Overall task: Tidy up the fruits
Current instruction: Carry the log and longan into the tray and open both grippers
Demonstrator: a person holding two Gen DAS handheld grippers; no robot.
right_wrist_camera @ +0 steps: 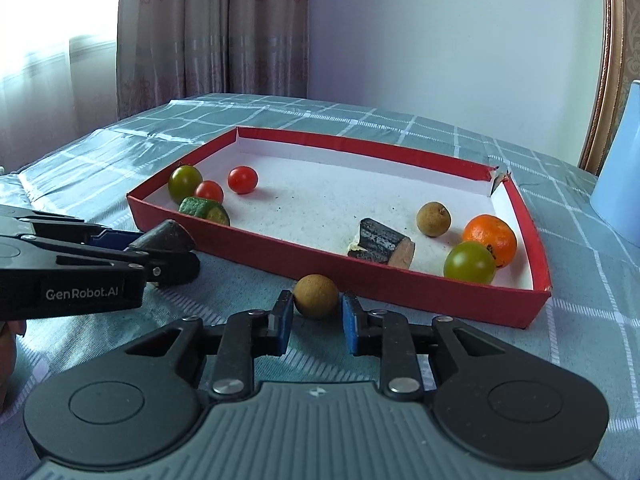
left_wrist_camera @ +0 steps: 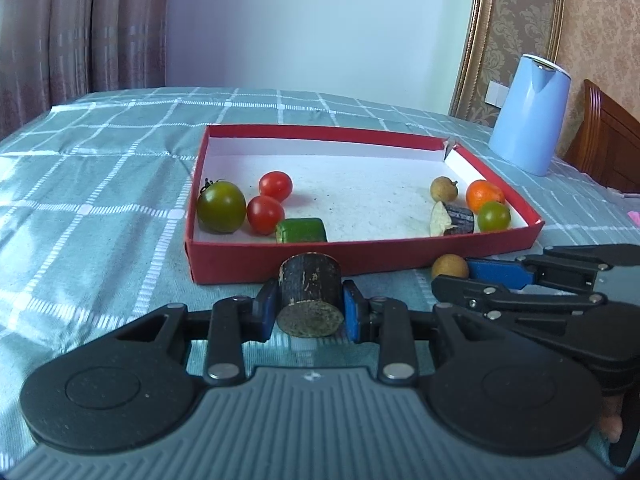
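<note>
A red tray (left_wrist_camera: 360, 258) (right_wrist_camera: 280, 246) lies on the checked cloth. Its left end holds a green tomato (left_wrist_camera: 221, 207), two red tomatoes (left_wrist_camera: 265, 214) and a green cucumber piece (left_wrist_camera: 301, 231). Its right end holds a longan (right_wrist_camera: 433, 219), an orange (right_wrist_camera: 489, 240), a green tomato (right_wrist_camera: 469, 262) and a dark cane piece (right_wrist_camera: 380, 242). My left gripper (left_wrist_camera: 310, 310) is shut on a dark cane piece (left_wrist_camera: 310, 294) in front of the tray. My right gripper (right_wrist_camera: 316, 320) is open around a brown longan (right_wrist_camera: 316, 295) (left_wrist_camera: 449, 267) on the cloth, with a gap at the right pad.
A light blue kettle (left_wrist_camera: 530, 114) stands on the cloth behind the tray's right end. A wooden chair back (left_wrist_camera: 608, 140) is at the far right. Curtains and a wall lie behind the table.
</note>
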